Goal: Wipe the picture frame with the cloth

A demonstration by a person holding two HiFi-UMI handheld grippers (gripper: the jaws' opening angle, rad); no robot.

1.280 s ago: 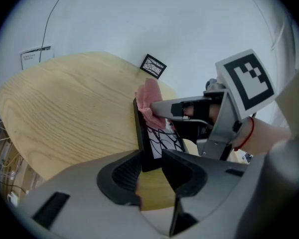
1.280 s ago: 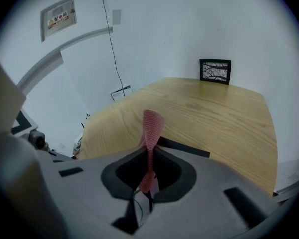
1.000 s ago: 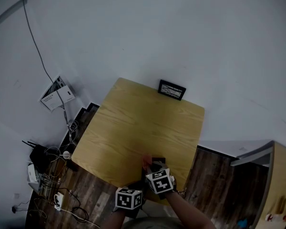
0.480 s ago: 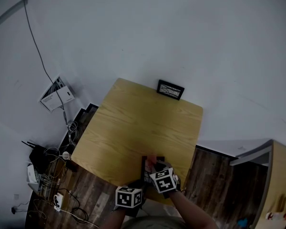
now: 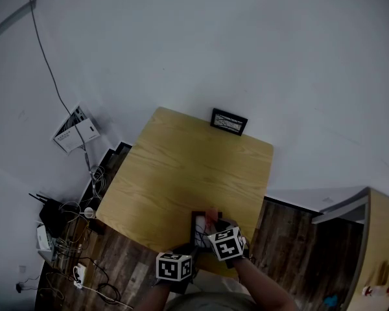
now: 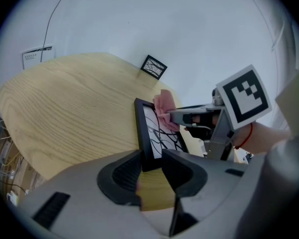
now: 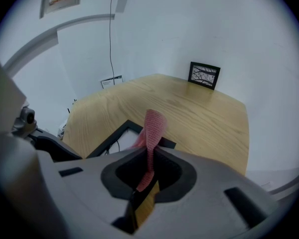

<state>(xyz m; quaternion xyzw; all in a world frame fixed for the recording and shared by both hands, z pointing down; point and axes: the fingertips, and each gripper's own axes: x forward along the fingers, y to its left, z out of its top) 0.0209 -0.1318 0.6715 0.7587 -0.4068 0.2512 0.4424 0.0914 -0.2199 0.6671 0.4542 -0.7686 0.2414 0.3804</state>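
Pink cloth [image 7: 153, 126] is clamped tight between the closed fingers of the right gripper [image 7: 149, 156]. Its free end stands up past the fingertips. In the left gripper view this end lies against the glass at the far upper part of the picture frame [image 6: 143, 133].

The fingers of the left gripper [image 6: 150, 158] are closed on the near lower corner of that frame, one on each face of its black border. They hold the frame upright on its edge at the near side of the bench [image 6: 74, 113], with the glass turned to the right, toward the cloth.

**Step in hand (judged):** the wipe itself appears to be under way. One gripper steadies the frame and the other presses the cloth on the glass.

**Next move (judged):** the cloth should be drawn across the glass toward its near lower part. The pressure should stay light enough that the frame does not twist out of the left fingers, and the cloth should stay flat on the glass and not catch on the border.

**Containers:** none shows in any view, so there are no contents to report.

A second picture frame [image 6: 153, 66] stands at the far edge of the bench, well apart from the work, against the white wall [image 5: 246, 44]. Cables [image 5: 71, 238] lie on the floor to the left of the bench.
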